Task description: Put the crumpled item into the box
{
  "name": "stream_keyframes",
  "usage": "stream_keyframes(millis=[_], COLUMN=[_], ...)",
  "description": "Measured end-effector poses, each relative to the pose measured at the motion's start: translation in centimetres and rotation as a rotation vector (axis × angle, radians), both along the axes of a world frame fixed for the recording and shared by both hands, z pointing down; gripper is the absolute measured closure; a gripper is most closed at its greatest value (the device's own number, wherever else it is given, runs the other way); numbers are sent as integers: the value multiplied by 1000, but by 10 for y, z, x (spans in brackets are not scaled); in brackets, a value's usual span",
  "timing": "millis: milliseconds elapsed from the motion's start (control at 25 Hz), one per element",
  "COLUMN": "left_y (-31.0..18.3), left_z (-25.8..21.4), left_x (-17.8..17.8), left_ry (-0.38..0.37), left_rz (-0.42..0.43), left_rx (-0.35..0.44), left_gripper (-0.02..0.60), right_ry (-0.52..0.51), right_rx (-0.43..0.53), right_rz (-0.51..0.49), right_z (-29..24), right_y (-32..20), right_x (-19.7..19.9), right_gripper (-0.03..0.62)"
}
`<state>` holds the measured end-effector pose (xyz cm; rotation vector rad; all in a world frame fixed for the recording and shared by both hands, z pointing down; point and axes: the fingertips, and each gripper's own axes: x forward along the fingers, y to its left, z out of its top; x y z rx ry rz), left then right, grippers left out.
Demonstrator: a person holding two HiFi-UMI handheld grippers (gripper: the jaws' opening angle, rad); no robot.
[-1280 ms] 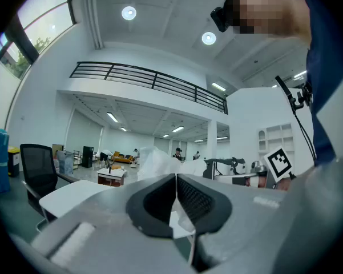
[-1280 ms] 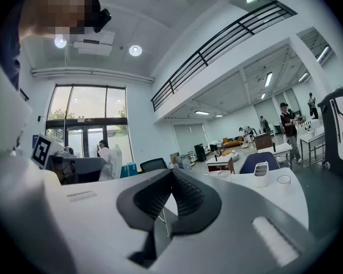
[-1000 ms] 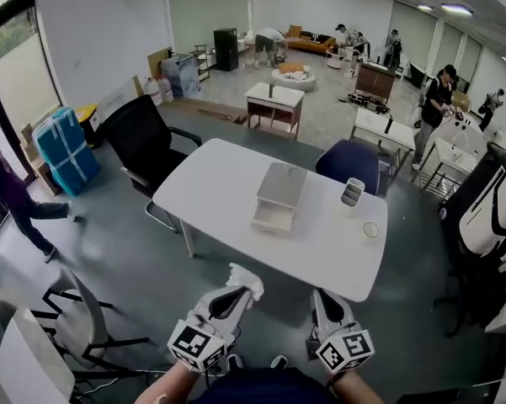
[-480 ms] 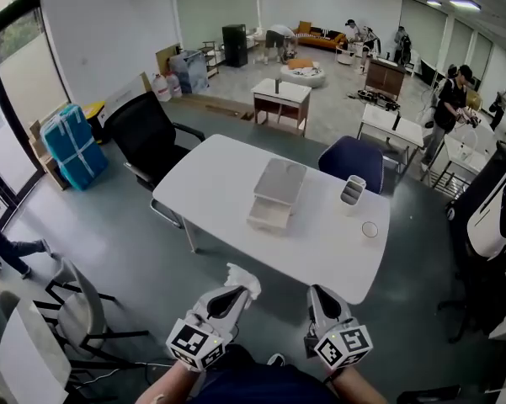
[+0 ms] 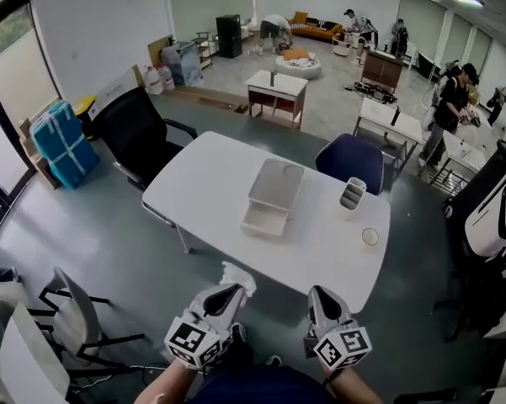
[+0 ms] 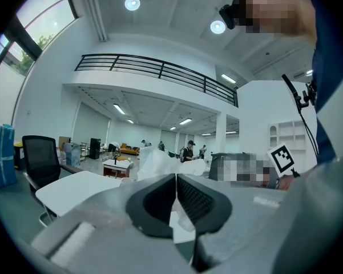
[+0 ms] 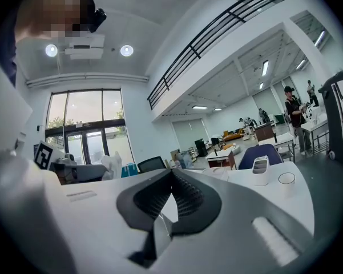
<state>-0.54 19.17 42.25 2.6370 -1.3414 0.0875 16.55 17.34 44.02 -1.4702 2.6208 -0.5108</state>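
Observation:
My left gripper [image 5: 233, 292] is shut on a crumpled white paper [image 5: 237, 277], which sticks out past its tips; both hang over the floor, short of the white table [image 5: 206, 183]. In the left gripper view the paper [image 6: 155, 160] bulges above the closed jaws of the left gripper [image 6: 176, 178]. An open, shallow white box [image 5: 274, 194] lies in the middle of the table, well ahead of both grippers. My right gripper [image 5: 322, 298] is beside the left one with its jaws together and empty. The same shows for the right gripper [image 7: 171, 173] in its own view.
A white pen holder [image 5: 351, 194] and a small round cup [image 5: 370, 236] stand on the table's right part. A black chair [image 5: 130, 133] is at its left, a blue chair [image 5: 352, 162] behind it, a grey chair [image 5: 67, 310] on the floor at lower left. People move about far behind.
The person at the left edge has walked almost out of view. Both grippers have drifted slightly towards the table, the paper still held in the left one.

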Motion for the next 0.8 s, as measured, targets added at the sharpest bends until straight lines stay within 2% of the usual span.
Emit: stream_keyframes(millis=[400,800], left_y=[-94,-156], left_z=[-1,2], left_x=[-45,-102], left_ry=[34,69], left_rz=[29,37], left_rx=[16,34], left_gripper=[572,572], right_ry=[68,196], right_rx=[14,100], right_rz=[76,176], right_z=[-6,-28], right_y=[-85,-168], right_x=[-29,-49], right_gripper=[592,592])
